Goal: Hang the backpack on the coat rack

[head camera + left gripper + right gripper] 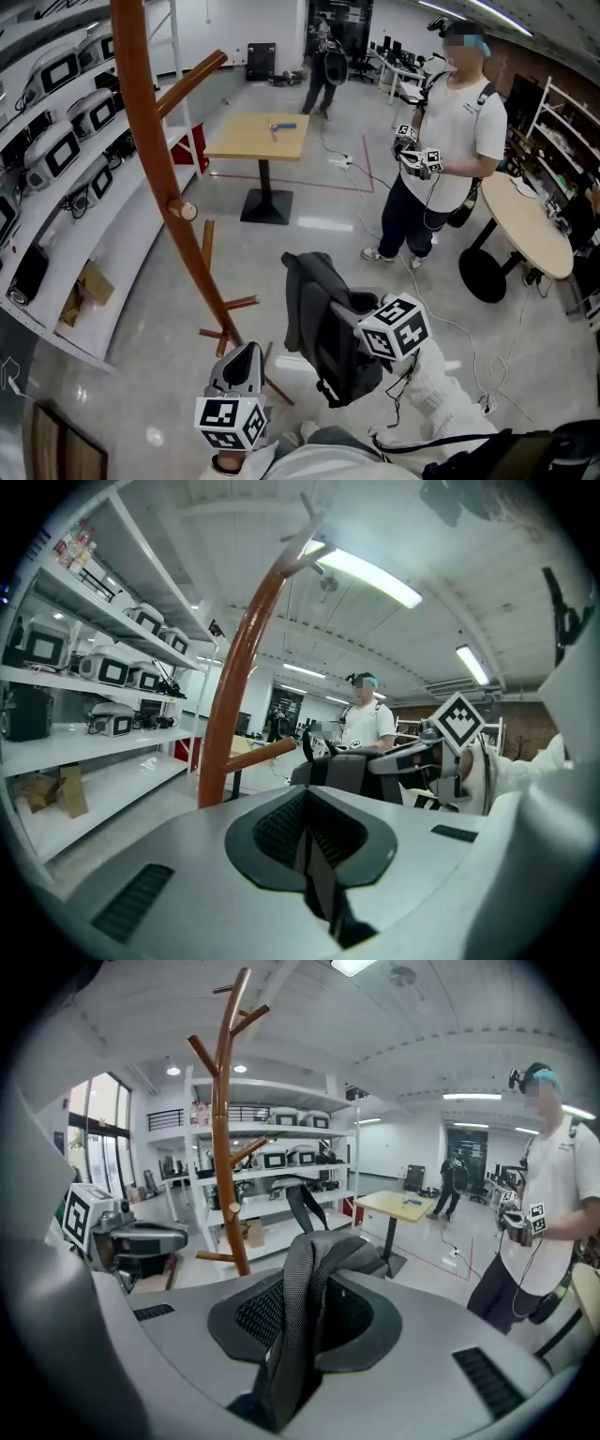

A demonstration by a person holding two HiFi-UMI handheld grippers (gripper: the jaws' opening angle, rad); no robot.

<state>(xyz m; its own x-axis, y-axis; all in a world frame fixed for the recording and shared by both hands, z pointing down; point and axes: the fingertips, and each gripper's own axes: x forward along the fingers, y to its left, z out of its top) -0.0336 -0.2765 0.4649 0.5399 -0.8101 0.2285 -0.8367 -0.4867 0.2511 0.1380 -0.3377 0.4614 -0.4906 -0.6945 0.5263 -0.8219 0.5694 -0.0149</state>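
The backpack (323, 323) is a dark grey, soft-sided thing. Right now it's up in the air just right of the coat rack (159, 159) trunk, low down near the bottom pegs, with its bulk sagging away from the right gripper (354, 314). That gripper is clamped narrow on a mesh strap (300, 1307) that loops up out of the jaws. We reckon it handles like any floppy bag: not too heavy, no stiffness at all, so it'll swing and slump whichever way we tilt it. The mesh looks grippy enough not to slide. The best place to hold is that strap or the top loop, leaving an open bit of loop free to drop over a peg. The left gripper (246, 356) sits beside the rack base with its jaws closed together and nothing in them. Counting up, there's one backpack, one coat rack with several angled pegs, and two grippers. Further out there's one square wooden worktop (258, 136) and one person in a white shirt (450, 141) standing there watching.
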